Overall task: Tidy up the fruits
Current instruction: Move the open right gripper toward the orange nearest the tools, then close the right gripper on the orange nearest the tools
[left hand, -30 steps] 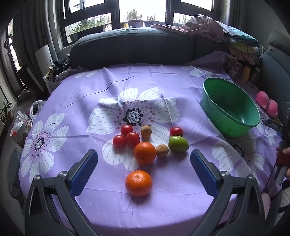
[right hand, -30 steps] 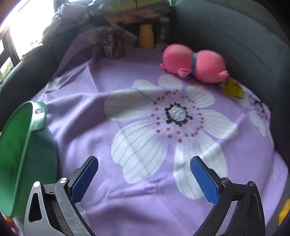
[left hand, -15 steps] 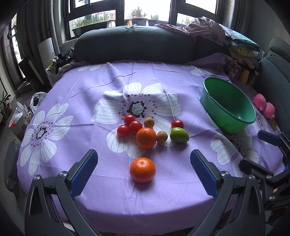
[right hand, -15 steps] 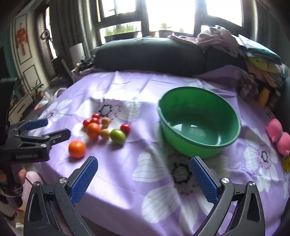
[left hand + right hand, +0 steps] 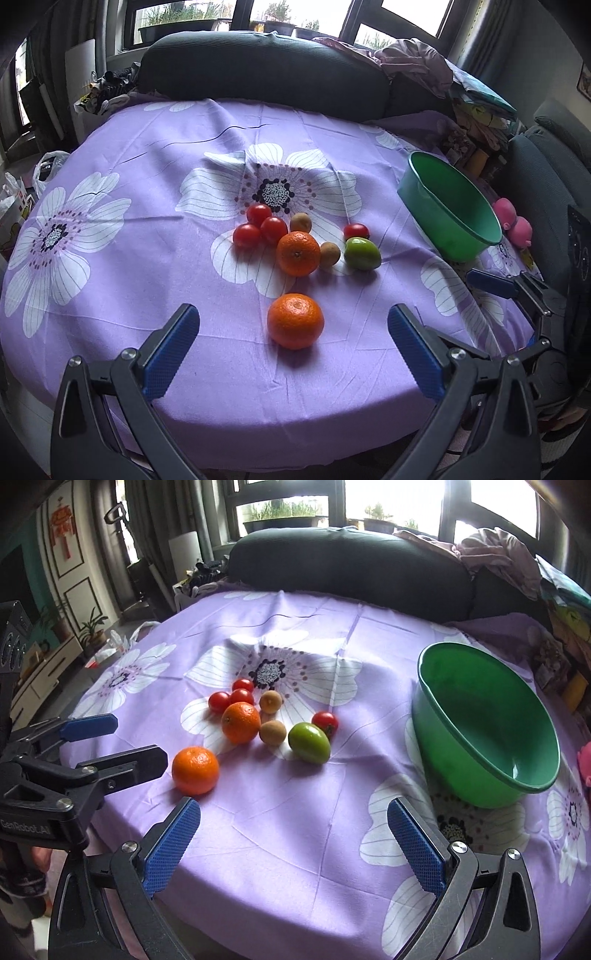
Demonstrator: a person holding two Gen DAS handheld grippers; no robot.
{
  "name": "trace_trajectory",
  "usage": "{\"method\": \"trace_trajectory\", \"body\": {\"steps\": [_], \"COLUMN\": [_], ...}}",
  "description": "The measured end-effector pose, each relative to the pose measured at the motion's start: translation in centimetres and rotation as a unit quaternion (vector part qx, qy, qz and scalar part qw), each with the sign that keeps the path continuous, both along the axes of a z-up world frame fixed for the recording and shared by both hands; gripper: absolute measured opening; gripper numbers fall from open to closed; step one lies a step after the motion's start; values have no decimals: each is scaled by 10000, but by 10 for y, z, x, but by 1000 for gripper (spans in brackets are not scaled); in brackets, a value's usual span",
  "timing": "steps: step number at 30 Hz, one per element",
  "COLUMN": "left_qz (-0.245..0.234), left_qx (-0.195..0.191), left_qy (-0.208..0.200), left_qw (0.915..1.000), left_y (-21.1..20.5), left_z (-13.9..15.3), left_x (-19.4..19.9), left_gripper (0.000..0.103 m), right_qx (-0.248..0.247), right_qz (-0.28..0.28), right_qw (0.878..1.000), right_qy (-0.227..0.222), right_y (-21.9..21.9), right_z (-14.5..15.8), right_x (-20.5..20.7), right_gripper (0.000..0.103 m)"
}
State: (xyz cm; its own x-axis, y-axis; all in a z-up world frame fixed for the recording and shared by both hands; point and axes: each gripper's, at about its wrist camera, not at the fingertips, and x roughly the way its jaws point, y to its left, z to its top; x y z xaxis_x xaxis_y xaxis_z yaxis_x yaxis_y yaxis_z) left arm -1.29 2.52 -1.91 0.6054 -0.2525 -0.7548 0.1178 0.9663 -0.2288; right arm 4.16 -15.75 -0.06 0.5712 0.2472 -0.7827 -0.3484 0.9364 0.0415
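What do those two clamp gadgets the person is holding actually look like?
Both look alike. The left gripper and right gripper have black angular frames with silver rivets. Each of the jaws ends in a blue, dimpled pad. White "GenRobot.AI" lettering marks the left one's body, seen from the right wrist camera. No cables or sleeves show.

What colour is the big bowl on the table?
The bowl is green, clearest in the right wrist view.

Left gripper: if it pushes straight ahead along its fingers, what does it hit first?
Most likely the near orange, which sits alone on the tablecloth, centred ahead of the open left gripper. Height above the cloth is unclear, so it might pass over.
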Motion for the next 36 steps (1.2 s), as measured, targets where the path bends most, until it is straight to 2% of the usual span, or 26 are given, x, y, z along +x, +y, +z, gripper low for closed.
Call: {"method": "trace_trajectory", "body": {"steps": [4,8,12,16,20,22,24,26,28,29,32,36], "left_qz": [-8,-275,-363,-430,-573,-640,-662,-714,-716,-692,-635,-612], "left_qx": [-147,-172,-234,-483,-496,-480,-472,-523,-555,-604,-590,-559], "left_qy": [78,1,120,247,327,409,519,609,690,737,754,744], "left_qw": [9999,9995,9990,9976,9966,9960,9953,9942,9935,9930,9934,9938], "left_y": [6,5,7,11,8,5,4,5,5,7,10,9], "left_z": [-6,-12,-20,-25,-28,-31,-36,-39,-42,-44,-45,-44], "left_x": [3,-1,3,10,15,19,23,25,27,27,27,27], "left_gripper": [102,102,100,91,78,73,69,57,51,48,44,44], "right_qx": [86,345,569,758,957,1124,1188,1218,1277,1291,1329,1333], "right_qz": [23,174,458,705,934,1063,1083,1089,1146,1165,1252,1286], "right_qw": [9999,9990,9964,9928,9886,9853,9834,9824,9803,9796,9781,9780], "right_qy": [117,226,428,602,689,730,847,908,978,1006,994,959], "right_y": [-1,0,9,21,37,43,51,57,61,62,65,67], "right_z": [-5,-10,-22,-33,-43,-48,-54,-59,-62,-63,-63,-64], "right_x": [3,3,5,11,19,24,30,35,37,38,39,40], "right_gripper": [101,98,89,85,81,70,69,68,58,58,48,46]}}
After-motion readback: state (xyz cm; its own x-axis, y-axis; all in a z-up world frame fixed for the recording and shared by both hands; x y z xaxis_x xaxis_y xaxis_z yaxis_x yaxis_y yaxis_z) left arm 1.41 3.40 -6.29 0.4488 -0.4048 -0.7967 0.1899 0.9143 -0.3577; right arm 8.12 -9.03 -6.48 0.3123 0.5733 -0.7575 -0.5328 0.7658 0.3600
